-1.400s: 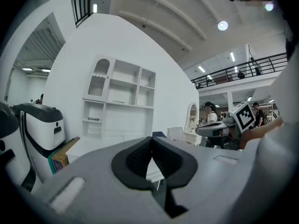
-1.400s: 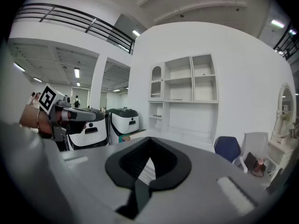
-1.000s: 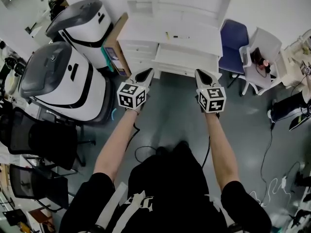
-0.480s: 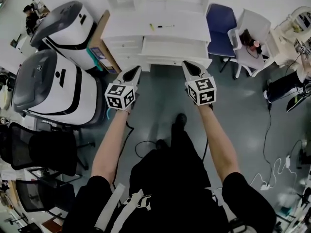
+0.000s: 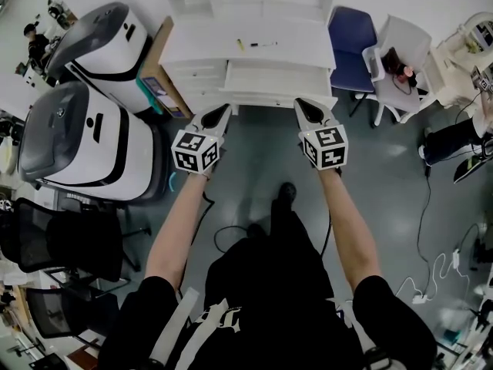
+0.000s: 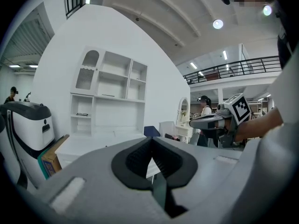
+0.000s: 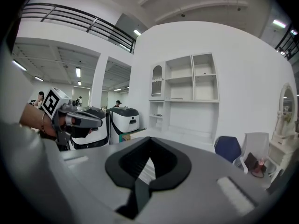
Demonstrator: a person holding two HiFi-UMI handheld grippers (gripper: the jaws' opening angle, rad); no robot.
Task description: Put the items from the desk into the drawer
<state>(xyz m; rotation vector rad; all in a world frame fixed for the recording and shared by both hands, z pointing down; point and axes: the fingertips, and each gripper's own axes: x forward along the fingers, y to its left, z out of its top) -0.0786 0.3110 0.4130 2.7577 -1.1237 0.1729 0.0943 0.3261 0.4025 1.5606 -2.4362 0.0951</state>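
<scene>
A white desk (image 5: pixel 308 52) stands ahead with a small yellow item (image 5: pixel 240 45) and a black pen (image 5: pixel 266 44) on its top. Below the top a wide drawer (image 5: pixel 277 79) is pulled out. My left gripper (image 5: pixel 222 112) hangs just short of the drawer's left front corner, shut and empty. My right gripper (image 5: pixel 304 105) hovers at the drawer's right front edge, also shut with nothing in it. The left gripper view shows its own jaws (image 6: pixel 152 160) closed and the right gripper (image 6: pixel 210 122) beside them. In the right gripper view the jaws (image 7: pixel 148 160) are closed too.
Two large white-and-grey machines (image 5: pixel 85 137) (image 5: pixel 119 41) and a cardboard box (image 5: pixel 158 68) crowd the desk's left side. A blue chair (image 5: pixel 350 48) and a white chair (image 5: pixel 400 52) stand to its right. Black office chairs (image 5: pixel 69 237) are at lower left, and cables (image 5: pixel 231 237) lie on the floor.
The head view has swung so that the desk sits further left in it. Both grippers have edged closer to the drawer front and stay shut.
</scene>
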